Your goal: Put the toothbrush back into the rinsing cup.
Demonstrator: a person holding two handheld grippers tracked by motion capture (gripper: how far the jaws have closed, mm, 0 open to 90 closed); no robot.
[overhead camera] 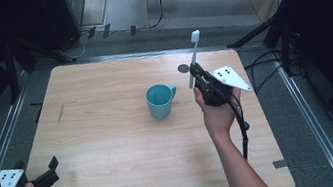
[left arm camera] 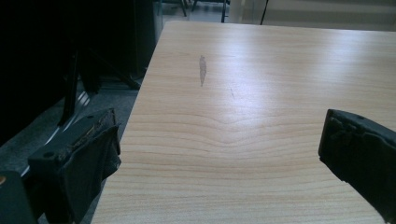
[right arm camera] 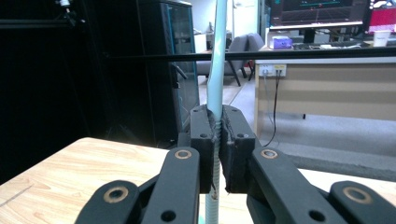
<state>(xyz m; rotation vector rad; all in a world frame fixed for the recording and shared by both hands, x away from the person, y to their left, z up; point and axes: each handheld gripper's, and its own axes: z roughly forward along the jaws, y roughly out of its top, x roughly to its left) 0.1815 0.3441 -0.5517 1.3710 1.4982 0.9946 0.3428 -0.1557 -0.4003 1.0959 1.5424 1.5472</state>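
Note:
A teal mug (overhead camera: 160,100) stands upright near the middle of the wooden table (overhead camera: 110,133), handle toward the right. My right gripper (overhead camera: 197,72) is raised to the right of the mug, shut on a pale teal toothbrush (overhead camera: 194,58) that points up, its white head (overhead camera: 195,35) at the top. In the right gripper view the toothbrush handle (right arm camera: 215,79) runs up between the closed pads (right arm camera: 202,149) of the right gripper (right arm camera: 217,154). My left gripper (overhead camera: 51,170) rests at the table's front left corner, open; its jaws stand wide apart over bare wood in the left gripper view (left arm camera: 219,154).
A small dark round mark (overhead camera: 183,68) lies on the table behind the right gripper. A grey streak (left arm camera: 202,70) marks the wood ahead of the left gripper. Dark stands and cables (overhead camera: 261,66) surround the table; the table's left edge (left arm camera: 135,107) drops to the floor.

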